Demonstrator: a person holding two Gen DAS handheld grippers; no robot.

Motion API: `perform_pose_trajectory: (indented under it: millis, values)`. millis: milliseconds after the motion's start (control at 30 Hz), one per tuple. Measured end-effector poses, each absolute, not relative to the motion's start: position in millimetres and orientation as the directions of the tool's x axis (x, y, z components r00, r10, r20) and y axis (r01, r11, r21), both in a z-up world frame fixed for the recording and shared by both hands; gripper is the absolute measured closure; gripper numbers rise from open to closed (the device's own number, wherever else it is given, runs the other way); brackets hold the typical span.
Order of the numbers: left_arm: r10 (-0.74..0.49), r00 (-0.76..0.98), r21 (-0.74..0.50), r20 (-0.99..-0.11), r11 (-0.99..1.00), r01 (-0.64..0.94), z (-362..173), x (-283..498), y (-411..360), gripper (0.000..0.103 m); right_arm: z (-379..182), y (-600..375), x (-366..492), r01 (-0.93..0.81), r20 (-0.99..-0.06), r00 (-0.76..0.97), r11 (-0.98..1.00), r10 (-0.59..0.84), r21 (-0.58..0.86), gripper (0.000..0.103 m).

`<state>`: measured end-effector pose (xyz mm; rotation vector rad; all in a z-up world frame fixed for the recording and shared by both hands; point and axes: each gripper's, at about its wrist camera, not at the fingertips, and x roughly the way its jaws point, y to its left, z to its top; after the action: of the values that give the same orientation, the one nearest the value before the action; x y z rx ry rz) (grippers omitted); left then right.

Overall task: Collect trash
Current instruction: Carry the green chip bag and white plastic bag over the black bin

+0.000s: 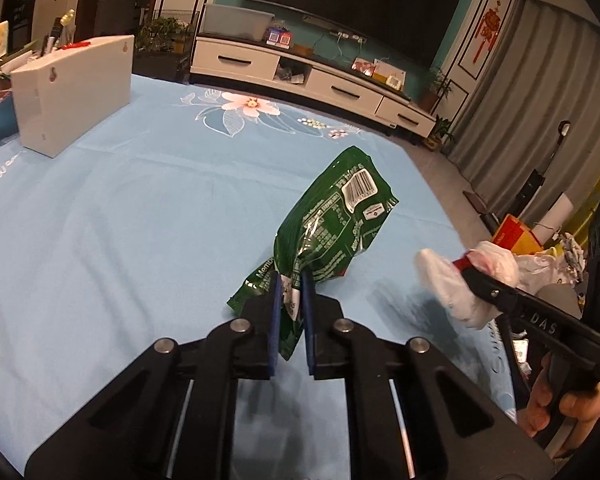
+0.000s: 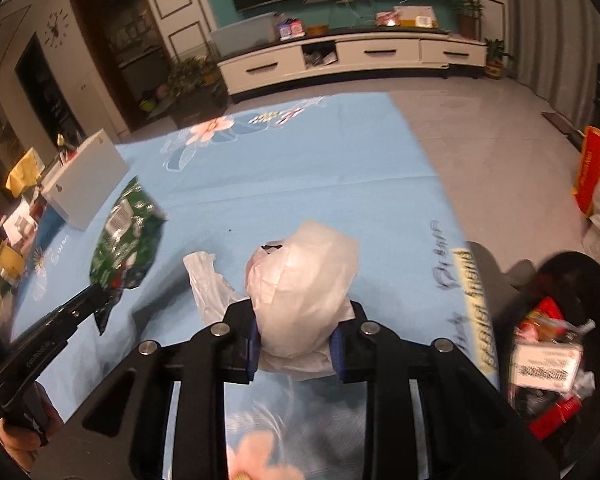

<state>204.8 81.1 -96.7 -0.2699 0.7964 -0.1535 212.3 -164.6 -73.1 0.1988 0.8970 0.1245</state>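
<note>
Left gripper (image 1: 290, 294): blue fingers (image 1: 275, 312) nearly closed, pinching the bottom of a crinkled green foil snack bag (image 1: 332, 232) w/ white barcode; bag sticks up and forward past the fingertips, above the light-blue floral tablecloth (image 1: 140, 208). Right gripper (image 2: 296, 344): fingers partly apart, clamped on a bunched white plastic bag (image 2: 302, 284) bulging between and ahead of them. Black trash bin (image 2: 556, 344) w/ wrappers sits right of the right fingers.
</note>
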Motion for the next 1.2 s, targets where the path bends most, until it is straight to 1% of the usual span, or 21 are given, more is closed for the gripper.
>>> perform_pose_trajectory:
  millis: [333,500,900,1200]
  values:
    - [-0.262,0.733,-0.310,-0.628,0.948,0.073,-62,135,72,0.092,-33,-197,147,0.027,-0.726,0.675,0.979,0.131,0.202,0.075]
    - [-0.274,0.759,-0.299,-0.590,0.948,0.110,-39,107,60,0.092,-19,-208,122,0.041,-0.704,0.700,0.978,0.117,0.204,0.075]
    - [-0.313,0.791,-0.276,-0.526,0.942,0.189,-5,67,36,0.092,10,-229,80,0.066,-0.646,0.759,0.976,0.087,0.209,0.075]
    - [-0.324,0.792,-0.266,-0.517,0.941,0.212,1,59,29,0.092,12,-237,73,0.080,-0.638,0.766,0.972,0.080,0.219,0.075]
